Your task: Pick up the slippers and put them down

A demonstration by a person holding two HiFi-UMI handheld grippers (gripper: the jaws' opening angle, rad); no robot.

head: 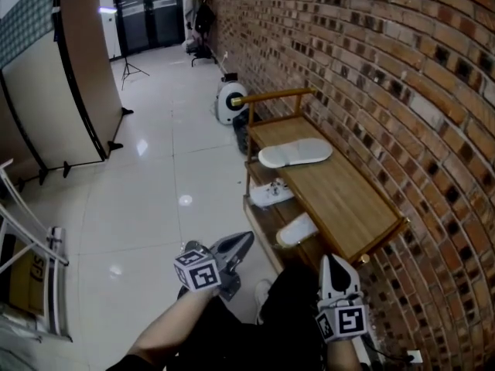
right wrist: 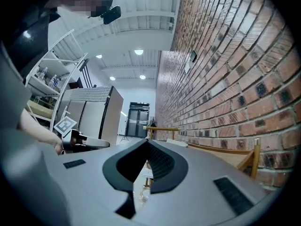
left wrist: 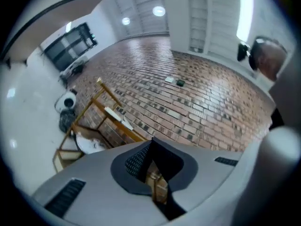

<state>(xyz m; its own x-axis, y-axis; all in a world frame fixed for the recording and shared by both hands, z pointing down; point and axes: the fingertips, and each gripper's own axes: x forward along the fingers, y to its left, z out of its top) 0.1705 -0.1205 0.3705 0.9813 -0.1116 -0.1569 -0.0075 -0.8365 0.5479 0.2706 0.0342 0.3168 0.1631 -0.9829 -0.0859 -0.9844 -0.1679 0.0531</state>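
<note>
Brick wall (head: 402, 91) runs along the right of a long room with a glossy tiled floor (head: 155, 199), and a wooden shoe rack (head: 348, 199) stands against it.

The left gripper (head: 241, 242) has its jaws pressed together with nothing between them. Its own view shows the dark pads meeting at a point (left wrist: 151, 142), tilted, with the rack beyond. The right gripper (head: 334, 260) is likewise closed and empty, its tips (right wrist: 146, 142) aimed level along the wall toward the rack's near end. Both hang in the air short of the rack, touching nothing.

Judged from this, the task has not begun: no slipper is lifted, and every pick and every set-down is left to do.

Three white slippers show in the head view:
- The top slipper (head: 295, 152) lies on the rack's upper board.
- The middle slipper (head: 271, 193) sits on a shelf below, poking out over the floor side.
- The lower slipper (head: 297, 229) rests on a shelf nearest the grippers.

Whether more slippers sit deeper inside the shelves cannot be seen. There are two grippers and one rack.
</note>
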